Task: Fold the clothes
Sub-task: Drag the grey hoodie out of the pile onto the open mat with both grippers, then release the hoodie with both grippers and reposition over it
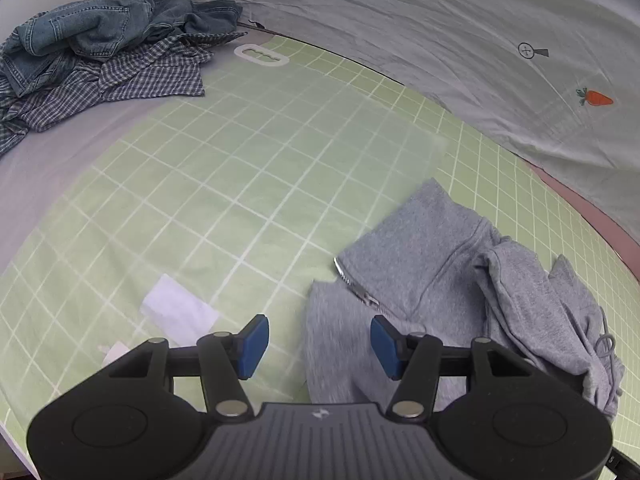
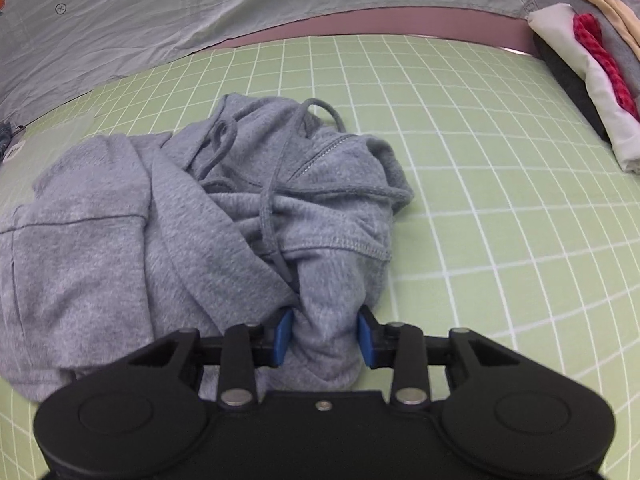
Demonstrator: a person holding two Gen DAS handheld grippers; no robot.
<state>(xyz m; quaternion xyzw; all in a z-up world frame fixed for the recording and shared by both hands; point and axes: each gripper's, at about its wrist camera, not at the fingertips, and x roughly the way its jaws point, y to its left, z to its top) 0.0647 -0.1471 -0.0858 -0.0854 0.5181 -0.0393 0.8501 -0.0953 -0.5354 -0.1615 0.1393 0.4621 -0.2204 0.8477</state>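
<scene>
Grey fleece zip hoodie [image 2: 224,216], crumpled with looped drawcord, on green grid-lined mat [image 2: 500,160], right gripper [image 2: 325,338] clamped on its bunched fabric, left gripper [image 1: 318,346] spread apart over its edge, empty.

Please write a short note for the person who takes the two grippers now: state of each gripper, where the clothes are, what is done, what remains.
Left gripper: open, holding nothing, above the near edge of the grey hoodie.
Right gripper: shut on a bunch of hoodie fabric.
The hoodie lies crumpled on the green grid mat, zipper and drawstrings showing.
Jeans and a checked shirt are heaped unfolded at the far left.
A stack of folded clothes sits at the far right.
Left to do: spread and fold the hoodie, then the heap.
</scene>
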